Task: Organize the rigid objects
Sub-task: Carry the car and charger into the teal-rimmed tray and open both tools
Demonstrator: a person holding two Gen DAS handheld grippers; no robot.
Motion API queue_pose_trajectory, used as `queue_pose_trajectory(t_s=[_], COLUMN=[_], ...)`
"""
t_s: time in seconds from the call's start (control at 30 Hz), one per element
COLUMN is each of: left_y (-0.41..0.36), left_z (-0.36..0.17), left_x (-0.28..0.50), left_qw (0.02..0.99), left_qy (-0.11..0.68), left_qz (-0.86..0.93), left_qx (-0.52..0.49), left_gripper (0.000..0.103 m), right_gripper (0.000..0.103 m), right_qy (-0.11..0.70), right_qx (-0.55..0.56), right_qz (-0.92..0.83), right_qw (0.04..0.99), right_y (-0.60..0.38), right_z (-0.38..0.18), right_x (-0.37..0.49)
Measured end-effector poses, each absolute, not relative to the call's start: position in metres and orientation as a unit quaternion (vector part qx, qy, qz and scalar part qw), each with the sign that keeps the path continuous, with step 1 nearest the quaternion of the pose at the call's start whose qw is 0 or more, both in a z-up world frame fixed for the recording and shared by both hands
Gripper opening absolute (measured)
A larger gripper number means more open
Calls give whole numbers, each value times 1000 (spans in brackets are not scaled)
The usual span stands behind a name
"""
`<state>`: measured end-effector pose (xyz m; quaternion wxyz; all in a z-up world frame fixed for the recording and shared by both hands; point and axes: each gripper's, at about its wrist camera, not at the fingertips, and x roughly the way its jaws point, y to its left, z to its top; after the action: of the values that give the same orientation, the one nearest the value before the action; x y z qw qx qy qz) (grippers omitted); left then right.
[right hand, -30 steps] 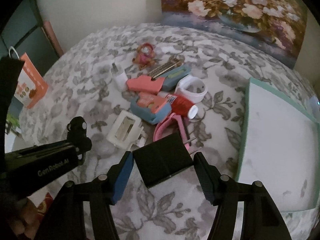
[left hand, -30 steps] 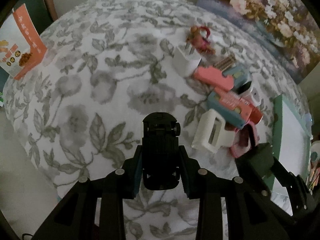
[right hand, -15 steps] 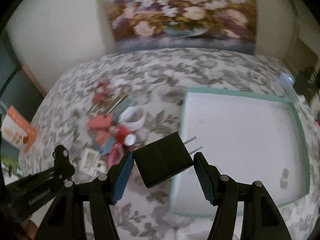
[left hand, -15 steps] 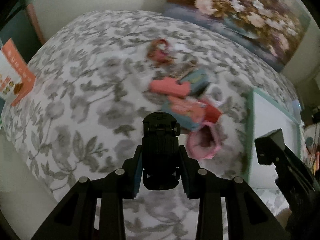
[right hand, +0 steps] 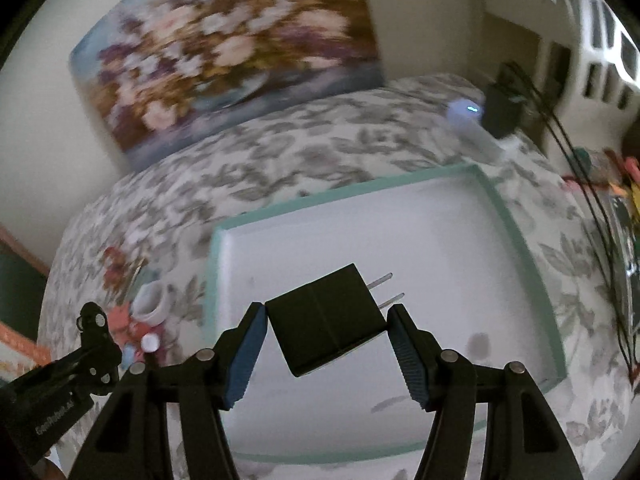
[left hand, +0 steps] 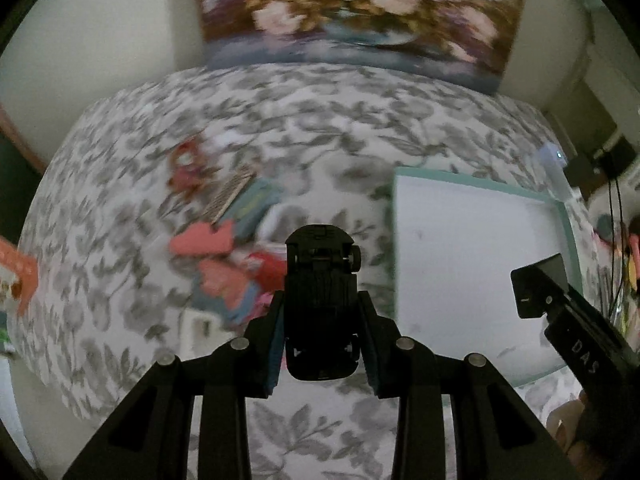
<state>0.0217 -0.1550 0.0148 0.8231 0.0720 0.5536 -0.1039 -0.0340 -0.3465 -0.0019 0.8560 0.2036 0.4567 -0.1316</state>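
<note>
My left gripper [left hand: 320, 320] is shut on a black toy car [left hand: 320, 280], held above the floral cloth, just left of the white tray with a teal rim [left hand: 400, 184]. My right gripper [right hand: 326, 324] is shut on a black plug adapter [right hand: 324, 320] with two metal prongs, held over the tray [right hand: 340, 196]. The adapter also shows at the right in the left wrist view [left hand: 540, 284]. The toy car shows at the lower left in the right wrist view [right hand: 94, 320].
A pile of loose objects [left hand: 224, 240] lies left of the tray: pink and red pieces, a teal case, a white roll [right hand: 154, 302]. A flower painting [left hand: 360, 12] leans on the back wall. Cables and clutter [right hand: 608, 208] sit at the far right.
Both grippers have swung right, from the pile toward the tray. The adapter is now over the tray's inside. The car has come up beside the tray's left rim.
</note>
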Motion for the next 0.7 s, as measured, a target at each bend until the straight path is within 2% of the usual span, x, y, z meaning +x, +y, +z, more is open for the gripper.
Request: queue_pose_trajectory(t_s=[0.4,0.7], left_y=[-231,-263], left_z=[10,-18], left_x=[31,38], left_qw=[820,812], left_qy=[536,538], left_qz=[-144,-162], left_qx=[140,158], left_gripper=[35,35], right_gripper=[65,65], right_qy=[449,462], right_qx=[209,215], right_qz=[-190,-198], right_qw=[848,837], right_y=[-396,-412], right_z=[-4,-17], right_x=[-40,-32])
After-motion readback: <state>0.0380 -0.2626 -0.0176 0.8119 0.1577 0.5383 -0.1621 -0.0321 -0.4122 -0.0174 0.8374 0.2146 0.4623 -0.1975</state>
